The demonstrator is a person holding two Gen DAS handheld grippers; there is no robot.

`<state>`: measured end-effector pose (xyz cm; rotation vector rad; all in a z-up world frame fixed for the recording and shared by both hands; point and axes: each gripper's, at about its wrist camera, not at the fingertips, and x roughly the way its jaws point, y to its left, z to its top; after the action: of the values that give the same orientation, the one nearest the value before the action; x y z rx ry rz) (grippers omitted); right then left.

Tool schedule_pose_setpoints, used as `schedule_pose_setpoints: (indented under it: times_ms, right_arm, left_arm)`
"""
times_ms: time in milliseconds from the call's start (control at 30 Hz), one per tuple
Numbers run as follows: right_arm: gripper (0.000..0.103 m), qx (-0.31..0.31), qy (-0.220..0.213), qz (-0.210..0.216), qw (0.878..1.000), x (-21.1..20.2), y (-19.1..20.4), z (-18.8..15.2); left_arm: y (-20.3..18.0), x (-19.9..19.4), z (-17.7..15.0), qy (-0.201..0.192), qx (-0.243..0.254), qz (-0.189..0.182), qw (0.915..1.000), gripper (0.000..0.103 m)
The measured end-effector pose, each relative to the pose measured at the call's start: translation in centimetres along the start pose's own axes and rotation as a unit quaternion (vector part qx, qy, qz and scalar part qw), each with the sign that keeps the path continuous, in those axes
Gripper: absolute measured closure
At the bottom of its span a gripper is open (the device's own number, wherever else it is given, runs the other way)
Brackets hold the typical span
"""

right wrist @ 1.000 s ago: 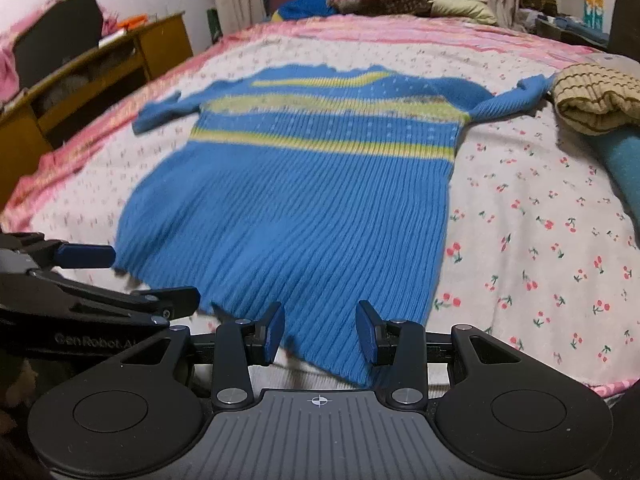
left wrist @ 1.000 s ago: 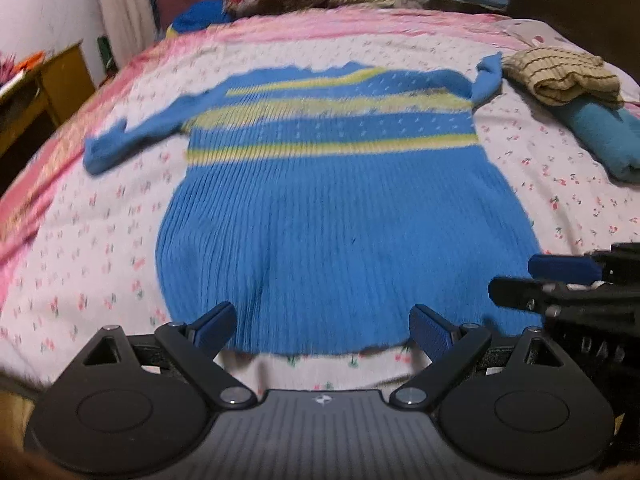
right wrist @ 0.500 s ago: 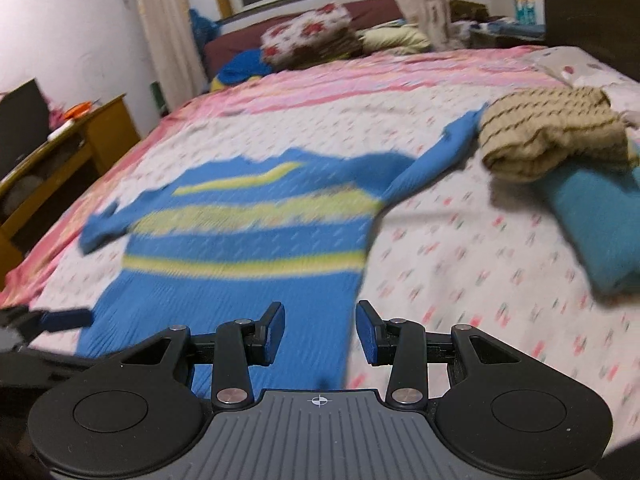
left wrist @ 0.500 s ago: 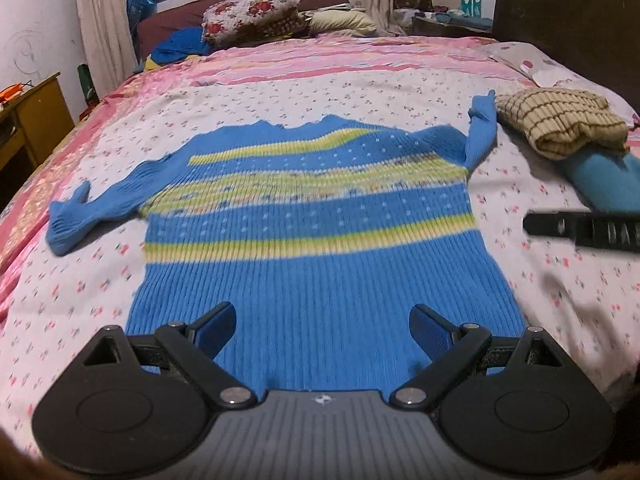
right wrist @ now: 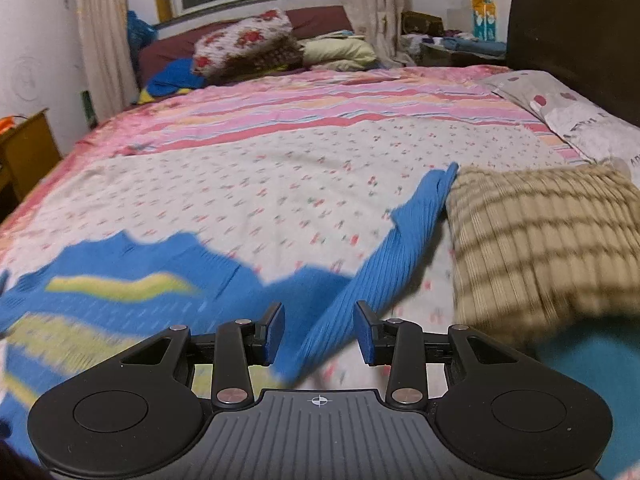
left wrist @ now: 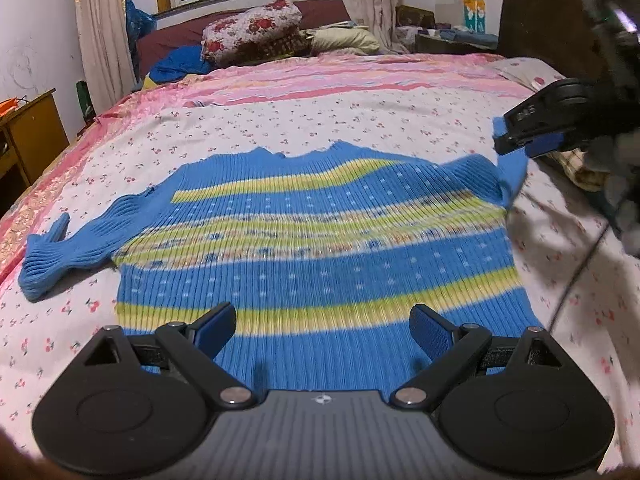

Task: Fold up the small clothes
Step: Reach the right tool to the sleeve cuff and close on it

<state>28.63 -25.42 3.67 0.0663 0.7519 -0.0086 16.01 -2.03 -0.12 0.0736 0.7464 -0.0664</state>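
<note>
A blue knit sweater [left wrist: 320, 248] with yellow stripes lies flat on the bed, both sleeves spread out. My left gripper [left wrist: 322, 330] is wide open and empty above the sweater's lower body. My right gripper [right wrist: 320, 334] is open with its fingers on either side of the right sleeve [right wrist: 384, 252], not closed on it. In the left wrist view the right gripper [left wrist: 532, 138] hovers over that sleeve at the right edge. The left sleeve [left wrist: 60, 256] lies at the far left.
A folded tan striped garment [right wrist: 536, 248] lies just right of the right sleeve, with a teal one [right wrist: 592, 356] in front of it. Pillows [right wrist: 248, 44] sit at the far end of the bed. A wooden cabinet [left wrist: 28, 132] stands at left, a dark headboard [right wrist: 580, 24] at right.
Both grippers have moved forward from the hem toward the chest. The right gripper swung right to the right sleeve and now straddles it. Both stay open.
</note>
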Motion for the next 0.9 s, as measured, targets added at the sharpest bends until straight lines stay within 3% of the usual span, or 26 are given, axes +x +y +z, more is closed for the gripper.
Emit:
schedule_pose_setpoints:
  times_ms: [300, 400, 533, 700, 900]
  right_arm:
    - [0.07, -0.009, 0.01, -0.104, 0.995, 7.1, -0.9, 2.8]
    - [0.07, -0.002, 0.03, -0.126, 0.992, 9.0, -1.6, 3.1]
    - [0.091, 0.046, 0.044, -0.134, 0.989, 10.1, -3.4, 3.2]
    - [0.096, 0.071, 0.048, -0.101, 0.991, 9.3, -4.2, 3.9]
    - [0.096, 0.12, -0.016, 0.074, 0.99, 2.6, -2.8, 5.0]
  left_arm:
    - [0.7, 1.8, 0.1, -0.005, -0.017, -0.008, 0.9998, 0.004]
    - [1.0, 2.1, 0.0, 0.0, -0.022, -0.012, 0.9997, 0.004]
    - [1.6, 2.0, 0.0, 0.001, -0.03, -0.016, 0.9994, 0.004]
    - [2.1, 1.7, 0.0, -0.001, -0.038, -0.023, 0.999, 0.004]
    - [3.0, 0.5, 0.5, -0.018, -0.053, -0.027, 0.9981, 0.004]
